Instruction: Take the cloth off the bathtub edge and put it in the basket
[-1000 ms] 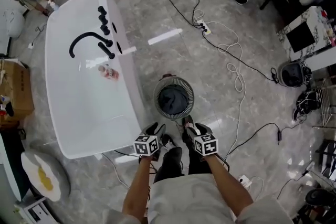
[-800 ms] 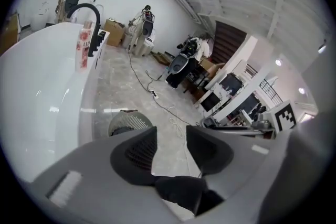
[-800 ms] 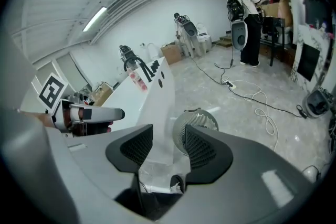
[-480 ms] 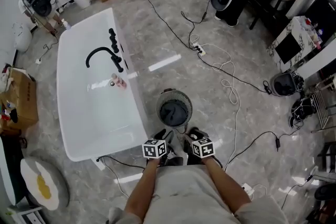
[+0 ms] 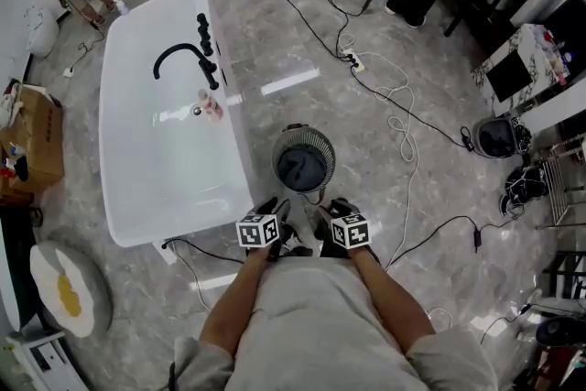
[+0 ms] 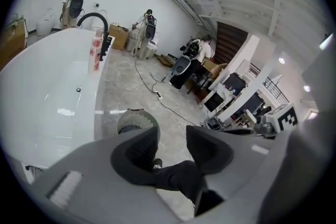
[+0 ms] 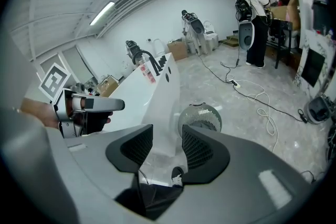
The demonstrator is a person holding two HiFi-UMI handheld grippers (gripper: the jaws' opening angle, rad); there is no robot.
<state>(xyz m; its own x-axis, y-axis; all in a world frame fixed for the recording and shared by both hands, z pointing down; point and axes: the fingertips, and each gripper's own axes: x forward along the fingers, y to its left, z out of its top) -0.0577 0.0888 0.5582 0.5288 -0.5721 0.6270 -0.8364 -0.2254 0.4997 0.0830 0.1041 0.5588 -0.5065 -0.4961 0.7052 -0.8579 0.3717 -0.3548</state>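
A room with a grey stone floor (image 5: 385, 197) is seen from above. A white tub (image 5: 156, 160) fills the left side, and a black faucet (image 5: 181, 59) is mounted on its right rim. The cloth (image 5: 212, 109), small with a pink-and-white pattern, is draped over that rim just beside the faucet, well apart from both grippers. A round slatted basket (image 5: 282, 146) stands on the floor just beside the tub's outer wall, between the cloth and the person. Something dark is seen inside it.

The left gripper (image 5: 275, 215) and the right gripper (image 5: 331, 213) are held side by side close to the person's body, short of the basket. In each gripper view the jaws are seen a narrow gap apart. Nothing is held between them; only floor and dark trousers (image 6: 178, 178) are seen beyond.

The cloth is judged to be light, soft and limp. It is expected to sag and fold when lifted, and it may slide on the glossy rim. It is best pinched where it crosses the top of the rim, so that both hanging parts rise together.

In the left gripper view the cloth appears as a narrow upright strip. Its long axis is therefore judged to run across the rim and down the wall, not along the tub. Which end hangs lower cannot be told from here.
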